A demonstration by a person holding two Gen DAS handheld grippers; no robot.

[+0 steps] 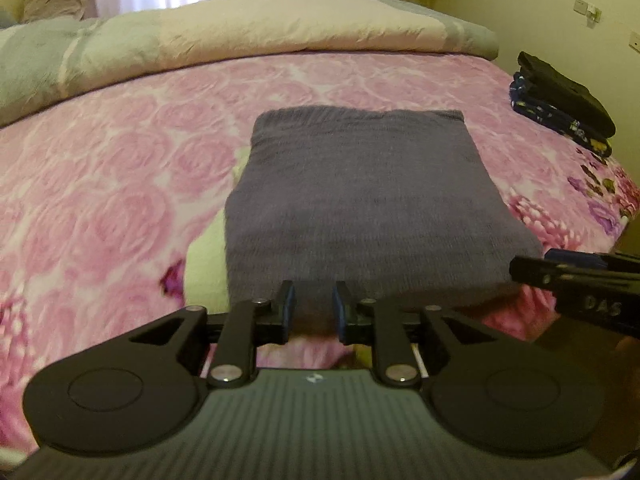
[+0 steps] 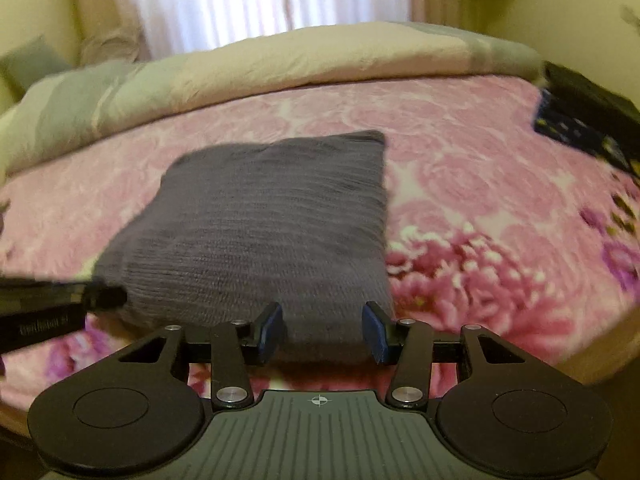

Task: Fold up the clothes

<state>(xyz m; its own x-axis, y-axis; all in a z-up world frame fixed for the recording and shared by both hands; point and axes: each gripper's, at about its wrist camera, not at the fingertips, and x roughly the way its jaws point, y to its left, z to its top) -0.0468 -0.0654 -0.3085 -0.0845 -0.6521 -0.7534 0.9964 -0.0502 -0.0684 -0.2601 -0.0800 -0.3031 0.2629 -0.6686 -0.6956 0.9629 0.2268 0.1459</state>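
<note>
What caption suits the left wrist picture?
Open left gripper at the near edge of a folded purple sweater on the pink floral blanket.

Ribbed grey knit sweater [image 1: 360, 200] looks matt; the pink blanket [image 1: 120, 168] plush; tongs [image 1: 314, 312] matt black plastic.

sweater [image 1: 360, 200]: 1 | stacked folded clothes [image 1: 560, 104]: 1 pile | duvet [image 1: 240, 40]: 1 | tongs [image 1: 314, 312]: 2

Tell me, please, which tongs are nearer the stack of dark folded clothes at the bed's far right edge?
Right. The right tongs sit at the grey sweater's near right corner, on the dark stack's side; the left tongs are at its near edge further left.
</note>
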